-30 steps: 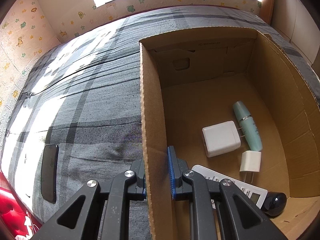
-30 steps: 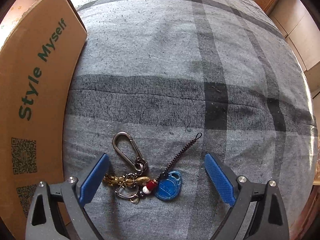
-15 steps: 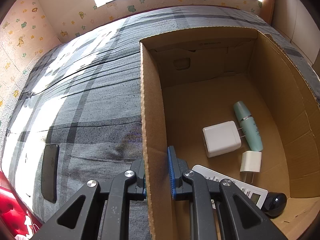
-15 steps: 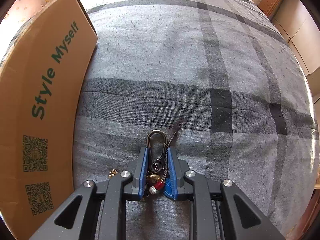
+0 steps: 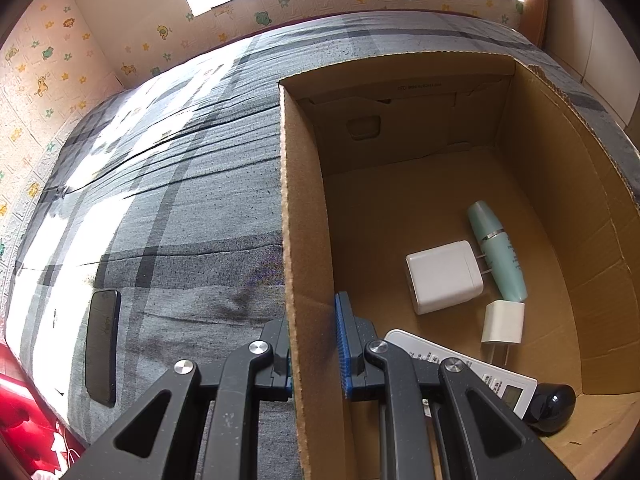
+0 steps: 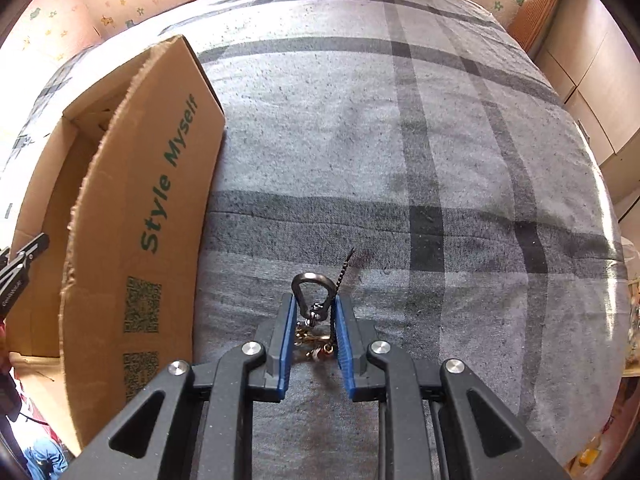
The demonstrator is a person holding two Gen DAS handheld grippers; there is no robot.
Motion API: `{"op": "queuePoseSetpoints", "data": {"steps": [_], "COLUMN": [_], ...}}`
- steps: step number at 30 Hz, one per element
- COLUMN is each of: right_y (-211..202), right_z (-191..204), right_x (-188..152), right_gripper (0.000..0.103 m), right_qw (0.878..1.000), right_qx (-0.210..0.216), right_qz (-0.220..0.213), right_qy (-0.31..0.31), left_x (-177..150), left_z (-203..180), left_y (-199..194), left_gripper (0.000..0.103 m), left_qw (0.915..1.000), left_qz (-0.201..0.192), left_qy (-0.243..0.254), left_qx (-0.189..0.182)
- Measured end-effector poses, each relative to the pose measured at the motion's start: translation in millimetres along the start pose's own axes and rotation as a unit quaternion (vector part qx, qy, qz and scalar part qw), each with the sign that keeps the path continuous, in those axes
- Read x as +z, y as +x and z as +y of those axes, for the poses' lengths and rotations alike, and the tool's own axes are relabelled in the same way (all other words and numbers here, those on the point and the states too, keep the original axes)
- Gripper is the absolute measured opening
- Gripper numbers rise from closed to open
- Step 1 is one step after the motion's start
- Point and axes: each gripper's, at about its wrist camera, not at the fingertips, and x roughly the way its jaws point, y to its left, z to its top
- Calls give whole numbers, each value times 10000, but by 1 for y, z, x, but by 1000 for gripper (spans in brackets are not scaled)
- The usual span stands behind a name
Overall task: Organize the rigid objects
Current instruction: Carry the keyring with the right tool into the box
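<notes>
A cardboard box (image 5: 308, 216) stood on the bed (image 5: 168, 208), its near-left wall pinched between the left gripper's (image 5: 314, 344) jaws; inside, on the box floor, a large charger (image 5: 442, 276) lay just left of a tube (image 5: 498, 250), a smaller charger (image 5: 503, 322) before both, a remote control (image 5: 480, 376) and a round object (image 5: 554, 400) nearest the camera; outside, a phone (image 5: 103, 340) lay on the bed well to the box's left; in the right wrist view, the right gripper (image 6: 316, 320) held a keychain (image 6: 314, 300) right of the box.
</notes>
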Motion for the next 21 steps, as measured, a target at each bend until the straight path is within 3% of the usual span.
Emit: {"op": "queuePoseSetpoints", "data": {"steps": [1, 2, 21], "right_y": [-2, -6, -49], "right_z": [-3, -3, 2], "right_x": [1, 0, 15], "right_gripper": [16, 4, 3], "right_qw": [10000, 10000, 9986], "right_qx": [7, 11, -90], "right_qz": [-33, -62, -486], "right_qy": [-6, -10, -170], "left_x": [0, 0, 0], "left_z": [0, 0, 0], "left_y": [0, 0, 0], "left_gripper": [17, 17, 18], "left_qw": [10000, 10000, 10000], "left_qz": [2, 4, 12], "left_qy": [4, 8, 20], "left_qx": [3, 8, 11]}}
